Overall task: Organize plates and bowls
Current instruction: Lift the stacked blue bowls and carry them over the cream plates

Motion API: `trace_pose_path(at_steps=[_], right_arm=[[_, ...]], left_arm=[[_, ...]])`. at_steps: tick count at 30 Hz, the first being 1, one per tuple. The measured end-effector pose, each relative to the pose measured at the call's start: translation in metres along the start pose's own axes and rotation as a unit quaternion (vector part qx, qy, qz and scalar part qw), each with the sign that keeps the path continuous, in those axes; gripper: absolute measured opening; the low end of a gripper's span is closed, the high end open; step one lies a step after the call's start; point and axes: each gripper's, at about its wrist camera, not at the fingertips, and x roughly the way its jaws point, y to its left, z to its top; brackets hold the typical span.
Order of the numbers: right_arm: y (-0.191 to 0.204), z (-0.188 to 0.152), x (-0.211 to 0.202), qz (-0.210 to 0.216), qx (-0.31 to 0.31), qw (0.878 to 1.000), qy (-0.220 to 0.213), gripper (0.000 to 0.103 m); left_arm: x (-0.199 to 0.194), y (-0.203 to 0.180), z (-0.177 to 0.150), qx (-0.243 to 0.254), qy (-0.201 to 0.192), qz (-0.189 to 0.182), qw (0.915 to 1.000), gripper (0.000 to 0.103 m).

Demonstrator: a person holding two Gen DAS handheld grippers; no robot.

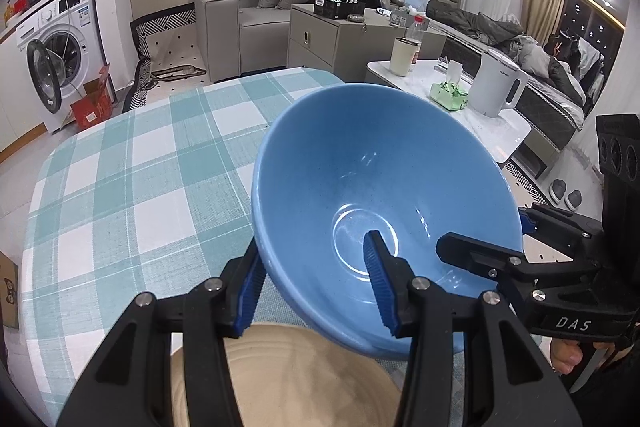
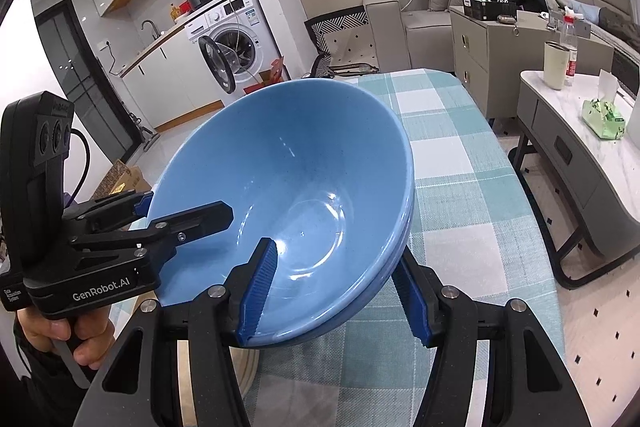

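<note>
A large blue bowl [image 1: 360,163] hangs tilted above the checked table [image 1: 132,163], held from both sides. My left gripper [image 1: 316,287] is shut on its near wall, one pad inside and one outside. My right gripper [image 1: 492,235] clamps the bowl's right rim in the same way. In the right wrist view the blue bowl [image 2: 288,163] shows a double rim, as if a second bowl nests under it. There my right gripper [image 2: 336,297] grips the near wall and my left gripper [image 2: 172,211] grips the left rim. A beige plate [image 1: 280,367] lies on the table under the bowl.
To the right of the table stands a white coffee table [image 1: 400,75] with a kettle [image 1: 500,83], a tissue pack [image 1: 448,95], a cup and a bottle. A grey cabinet [image 1: 328,35] and a sofa stand behind. A washing machine [image 1: 56,39] with its door open is at the far left.
</note>
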Motion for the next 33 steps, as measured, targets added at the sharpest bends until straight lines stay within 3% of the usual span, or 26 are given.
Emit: trace_pose_path(at_steps=[14, 33], right_arm=[[0.026, 0.004, -0.021, 0.004, -0.031, 0.999, -0.015, 0.060], [0.068, -0.009, -0.029, 0.043, -0.077, 0.996, -0.006, 0.060]], left_arm=[[-0.032, 0.004, -0.005, -0.007, -0.026, 0.015, 0.9995, 0.047], [-0.077, 0.018, -0.034, -0.027, -0.048, 0.051, 0.9972, 0.047]])
